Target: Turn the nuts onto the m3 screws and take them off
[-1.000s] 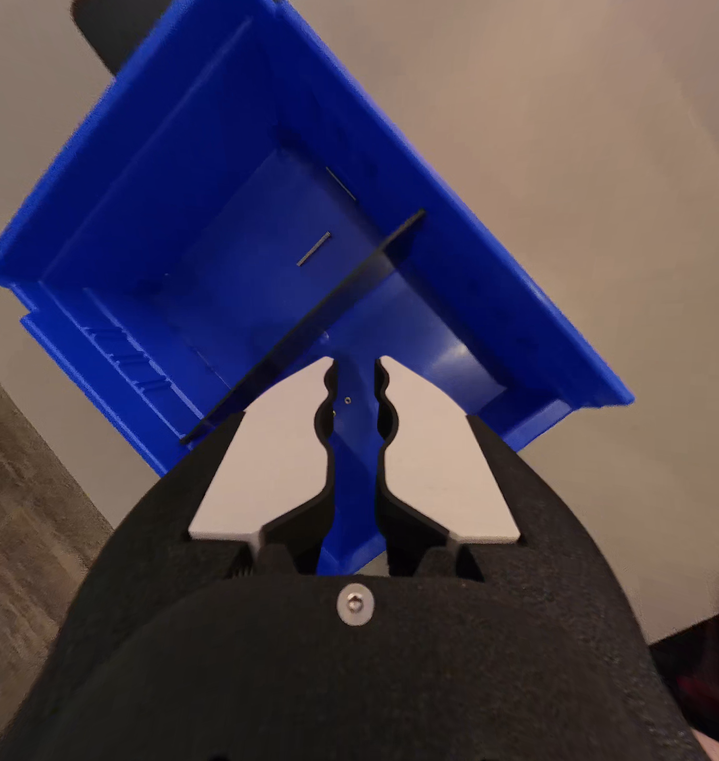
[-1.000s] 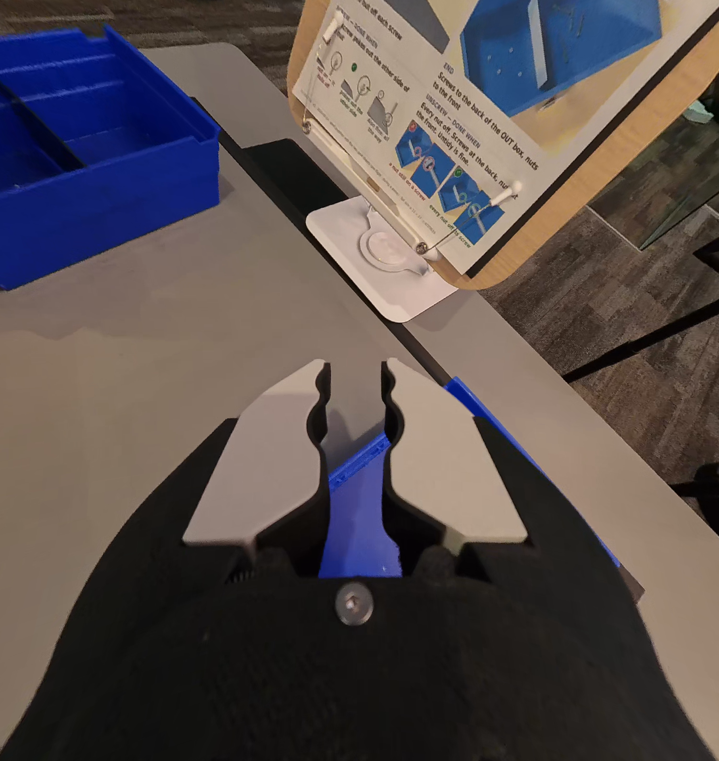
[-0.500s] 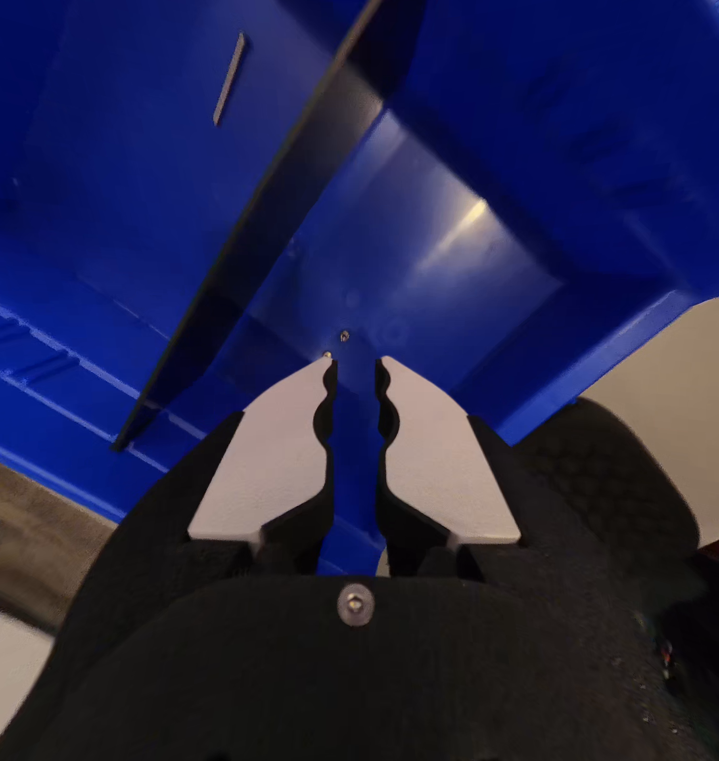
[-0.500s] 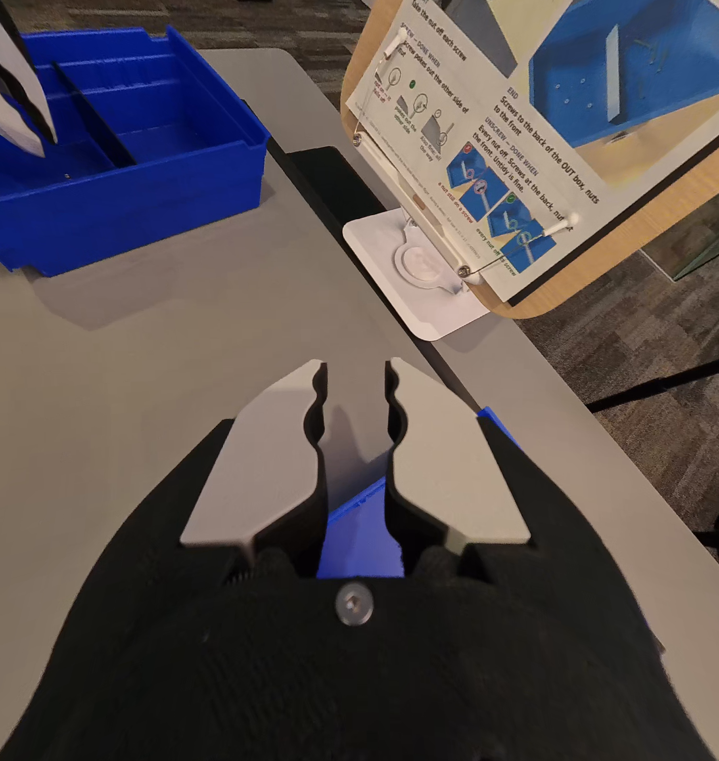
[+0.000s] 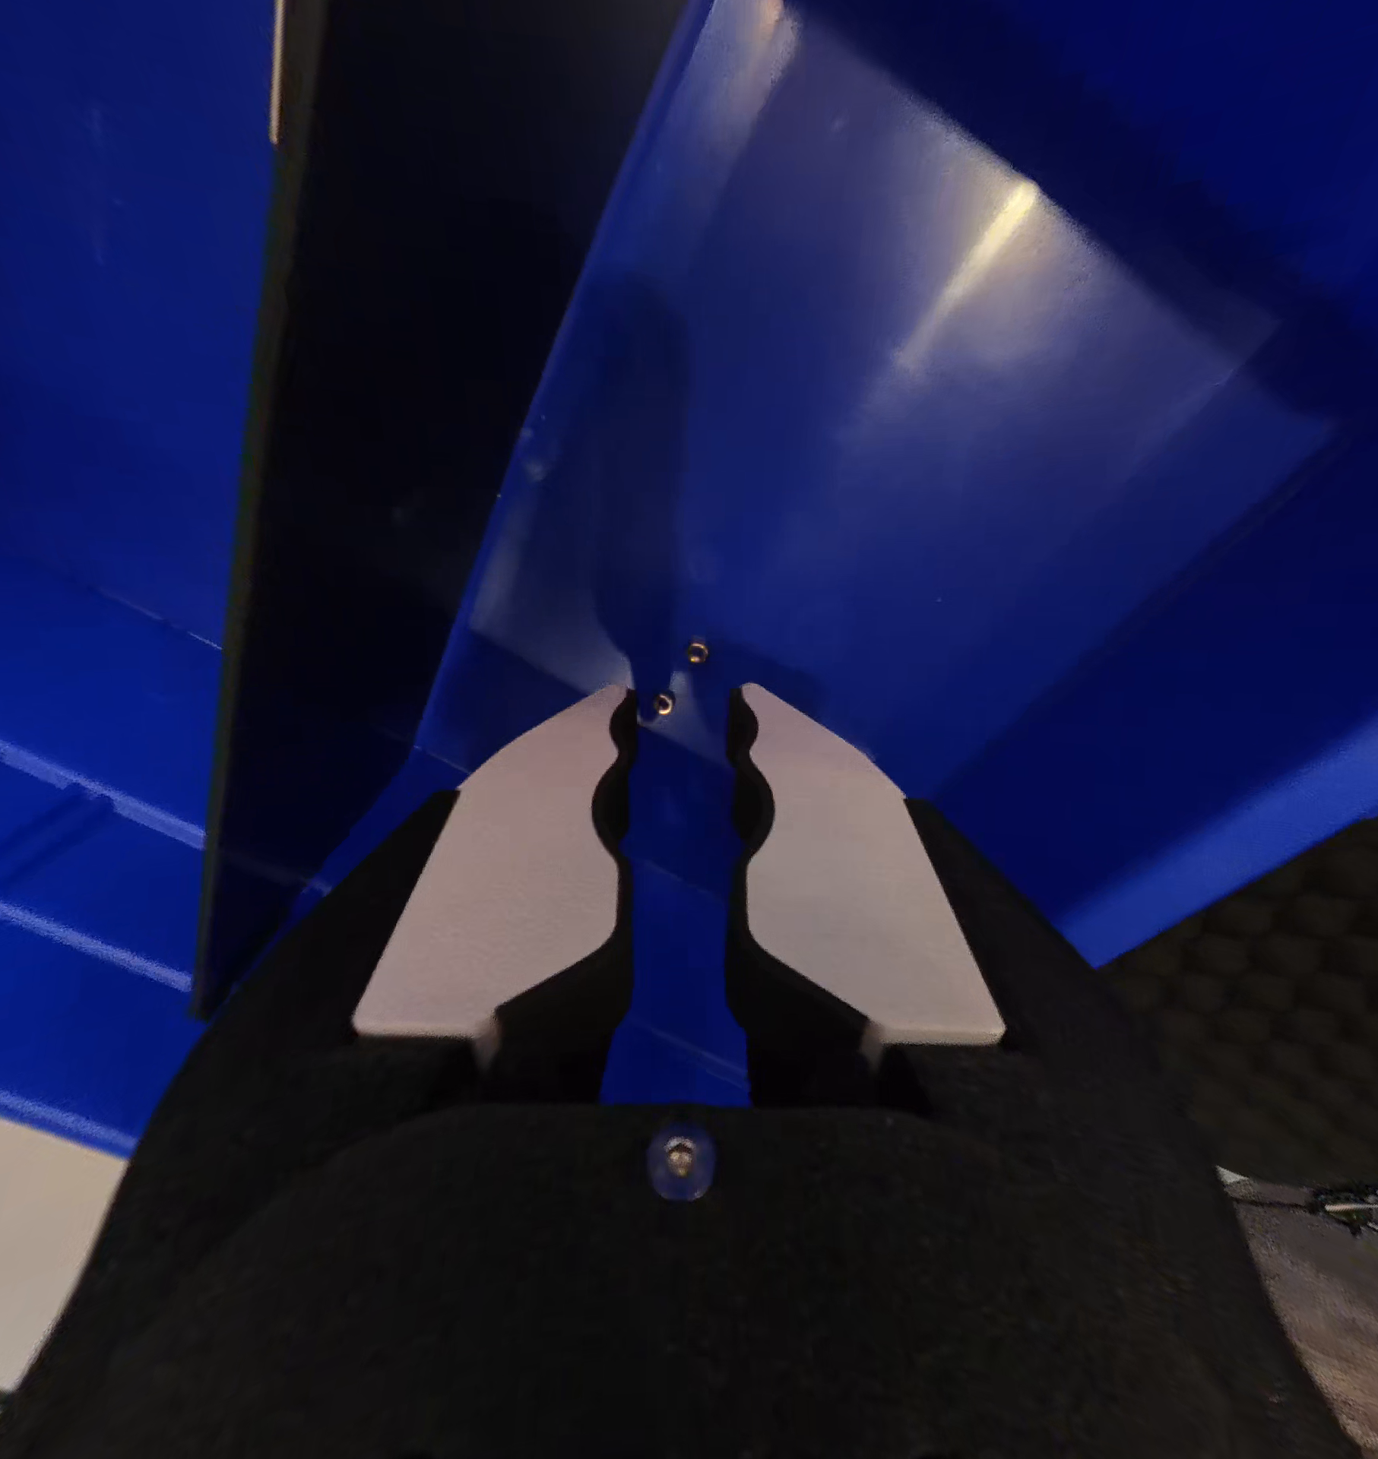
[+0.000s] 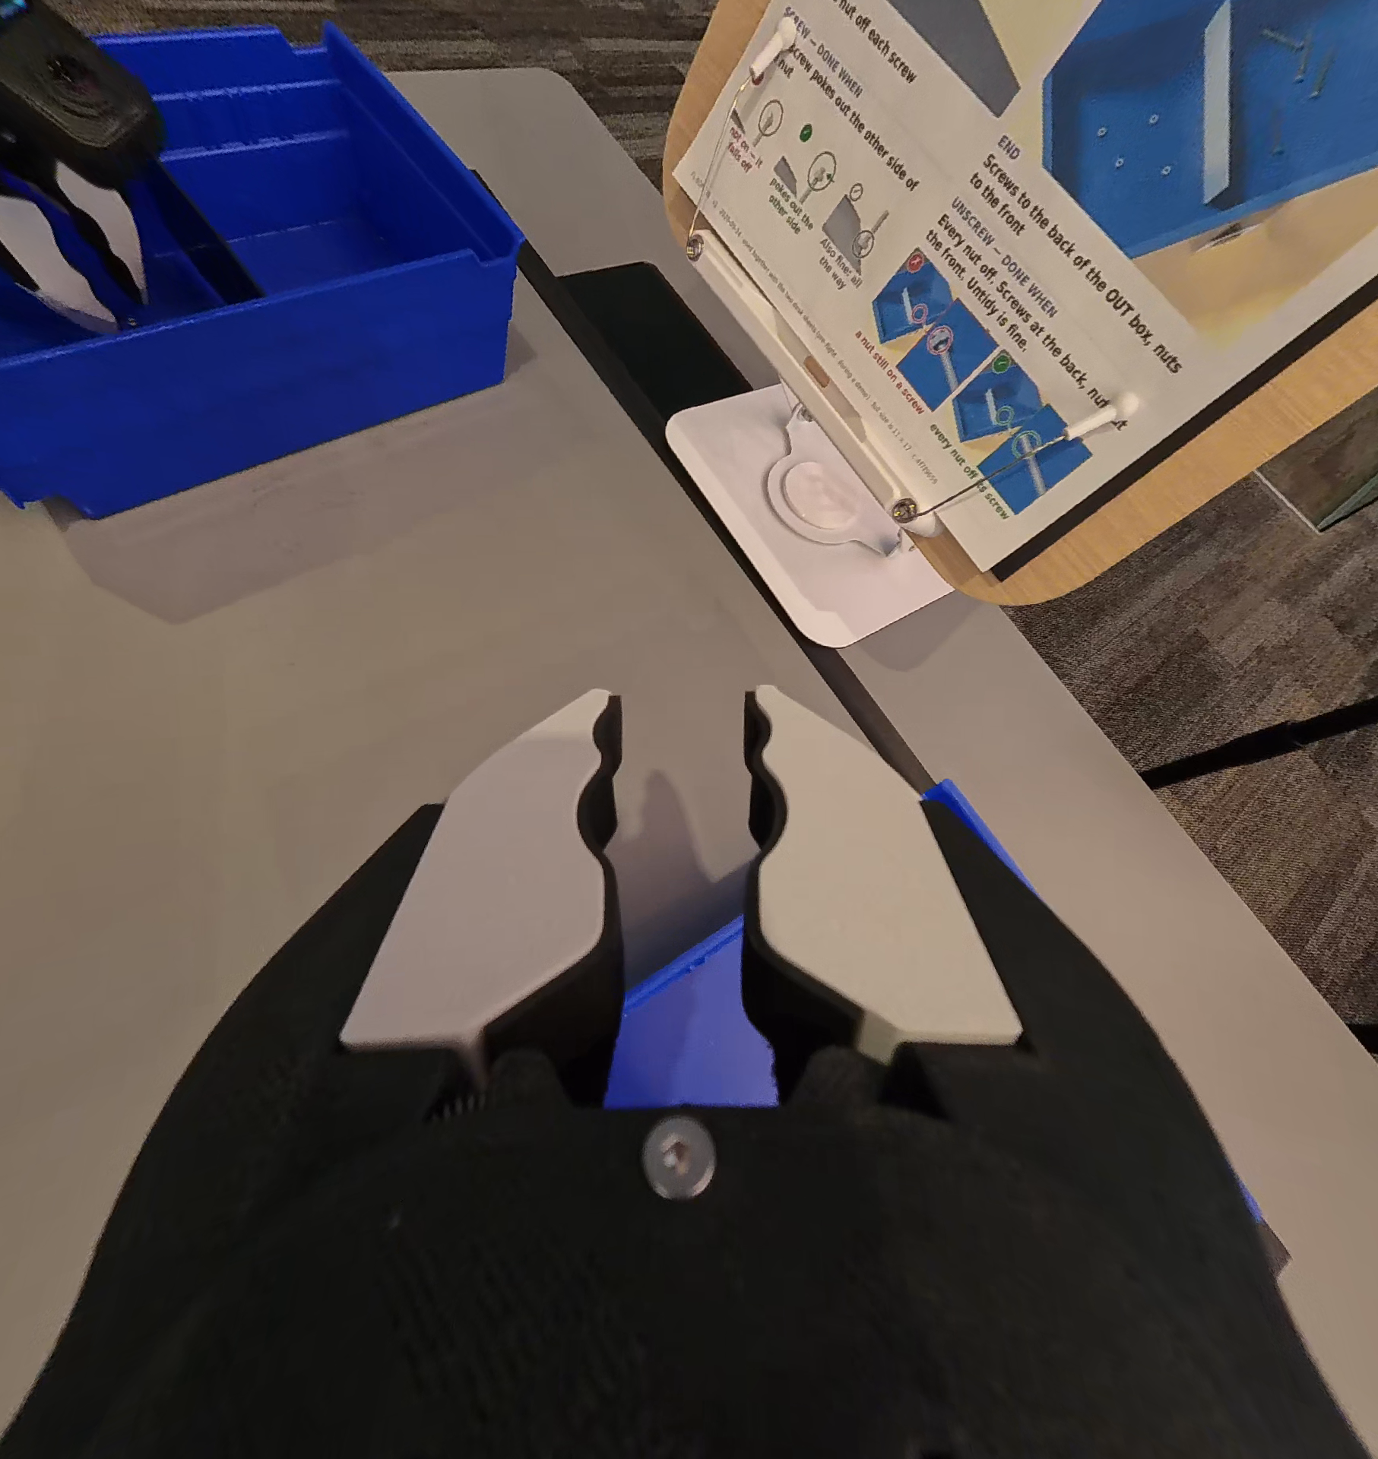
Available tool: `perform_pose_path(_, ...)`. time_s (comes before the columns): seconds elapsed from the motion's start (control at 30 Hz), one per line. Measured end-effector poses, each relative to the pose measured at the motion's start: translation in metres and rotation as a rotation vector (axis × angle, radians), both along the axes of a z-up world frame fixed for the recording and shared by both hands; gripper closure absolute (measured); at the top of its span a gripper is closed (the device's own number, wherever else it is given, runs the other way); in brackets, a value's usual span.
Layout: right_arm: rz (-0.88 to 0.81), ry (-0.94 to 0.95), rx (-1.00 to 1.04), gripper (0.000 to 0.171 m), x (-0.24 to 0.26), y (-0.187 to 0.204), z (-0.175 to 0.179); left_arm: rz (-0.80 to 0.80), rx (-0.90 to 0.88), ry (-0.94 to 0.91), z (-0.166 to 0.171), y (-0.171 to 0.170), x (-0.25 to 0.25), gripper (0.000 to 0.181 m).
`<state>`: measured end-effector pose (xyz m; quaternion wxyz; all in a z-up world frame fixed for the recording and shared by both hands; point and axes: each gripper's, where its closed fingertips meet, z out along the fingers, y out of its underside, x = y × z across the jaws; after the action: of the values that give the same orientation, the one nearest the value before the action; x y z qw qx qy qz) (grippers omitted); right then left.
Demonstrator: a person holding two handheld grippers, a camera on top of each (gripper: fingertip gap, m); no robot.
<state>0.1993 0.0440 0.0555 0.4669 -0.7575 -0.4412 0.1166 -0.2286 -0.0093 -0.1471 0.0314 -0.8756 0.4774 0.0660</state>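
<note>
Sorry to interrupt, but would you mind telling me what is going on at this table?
A person works two handheld grippers. The left gripper, open, reaches into the divided blue plastic bin, its tips beside two small metal nuts on the bin floor; neither is gripped. The right gripper hovers open and empty above the grey table, over a second blue bin.

Your left view is dim inside the blue bin (image 5: 985, 395), with one glare streak; right view bright, edges warped.

L cam close inside blue bin (image 5: 985, 395); R cam far, sees same bin.
</note>
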Motion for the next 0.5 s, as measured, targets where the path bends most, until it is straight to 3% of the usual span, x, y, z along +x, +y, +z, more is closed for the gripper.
perform_pose_path(0.5, -0.001, -0.043, -0.021, 0.14, -0.002, 0.003, -0.01, -0.005, -0.037, -0.029, -0.007, 0.003, 0.008, 0.163)
